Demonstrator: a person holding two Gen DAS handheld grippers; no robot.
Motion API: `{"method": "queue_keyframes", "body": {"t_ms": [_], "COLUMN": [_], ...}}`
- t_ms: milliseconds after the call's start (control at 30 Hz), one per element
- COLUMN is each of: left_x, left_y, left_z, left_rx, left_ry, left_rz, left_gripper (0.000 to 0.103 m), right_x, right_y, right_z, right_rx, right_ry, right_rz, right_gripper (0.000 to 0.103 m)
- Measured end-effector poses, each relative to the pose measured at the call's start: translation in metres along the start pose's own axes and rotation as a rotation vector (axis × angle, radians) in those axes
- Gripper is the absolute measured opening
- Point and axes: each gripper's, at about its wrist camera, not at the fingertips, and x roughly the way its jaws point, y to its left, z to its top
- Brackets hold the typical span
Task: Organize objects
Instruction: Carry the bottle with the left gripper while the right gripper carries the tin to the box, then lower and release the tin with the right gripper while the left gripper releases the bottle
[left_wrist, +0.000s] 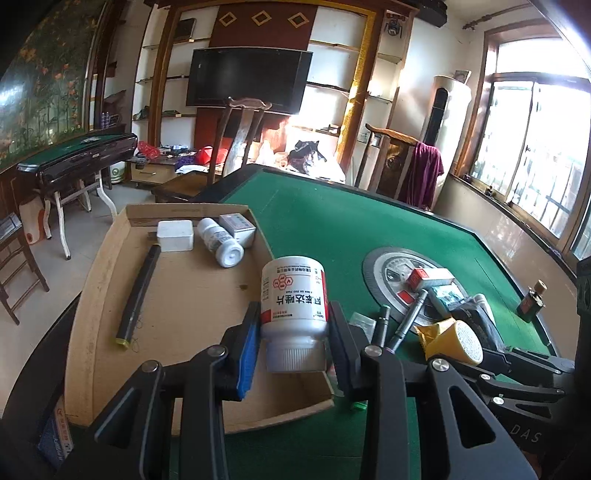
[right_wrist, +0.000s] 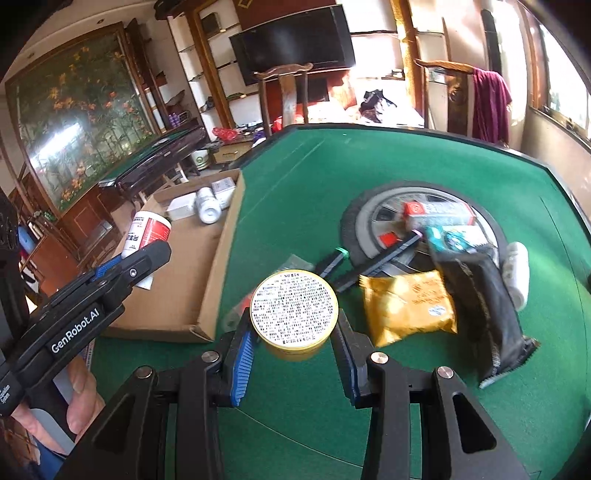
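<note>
My left gripper (left_wrist: 293, 334) clamps the bottle (left_wrist: 293, 295) above the box (left_wrist: 177, 295); my right gripper (right_wrist: 293, 338) grips the tin (right_wrist: 294, 310) over the table (right_wrist: 295, 166). I should lower each flat into bare cardboard, clear of the other.

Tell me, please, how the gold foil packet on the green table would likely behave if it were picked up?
The gold foil packet looks puffy and crinkled, so it probably flexes rather than staying stiff. Its glossy film may slip between pads. It lies flat, so rolling seems unlikely.
</note>
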Motion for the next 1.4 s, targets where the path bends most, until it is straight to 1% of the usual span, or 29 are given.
{"method": "queue_keyframes", "body": {"t_ms": [300,400,500,600,700,867,933,1033,1233,1300,1400], "left_x": [0.002,0.003,0.008,0.02,0.034,0.051,0.059,0.07,0.081,0.085,0.09], "left_y": [0.061,0.084,0.106,0.126,0.144,0.154,0.16,0.166,0.167,0.168,0.17], "left_z": [0.009,0.016,0.023,0.03,0.037,0.046,0.046,0.047,0.058,0.06,0.063], "left_rx": [-0.081,-0.091,-0.079,-0.062,-0.079,-0.082,-0.093,-0.103,-0.094,-0.088,-0.101], "left_ry": [0.036,0.075,0.126,0.177,0.224,0.257,0.278,0.304,0.334,0.334,0.335], "left_rz": [0.072,0.075,0.079,0.104,0.094,0.097,0.088,0.1,0.094,0.098,0.082], "left_gripper": [0.034,0.034,0.034,0.034,0.034,0.034,0.034,0.034,0.034,0.034,0.034], "right_x": [0.033,0.049,0.064,0.08,0.094,0.12,0.13,0.143,0.166,0.173,0.182], "right_y": [0.061,0.077,0.091,0.106,0.118,0.134,0.138,0.144,0.156,0.157,0.156], "right_z": [0.028,0.038,0.048,0.059,0.069,0.084,0.09,0.097,0.106,0.108,0.109], "right_rx": [-0.098,-0.106,-0.113,-0.127,-0.138,-0.15,-0.15,-0.146,-0.149,-0.14,-0.129], "right_ry": [0.047,0.081,0.122,0.15,0.173,0.22,0.242,0.266,0.294,0.302,0.316], "right_rz": [0.047,0.064,0.077,0.087,0.092,0.083,0.071,0.064,0.046,0.041,0.04], "right_gripper": [0.043,0.043,0.043,0.043,0.043,0.043,0.043,0.043,0.043,0.043,0.043]}}
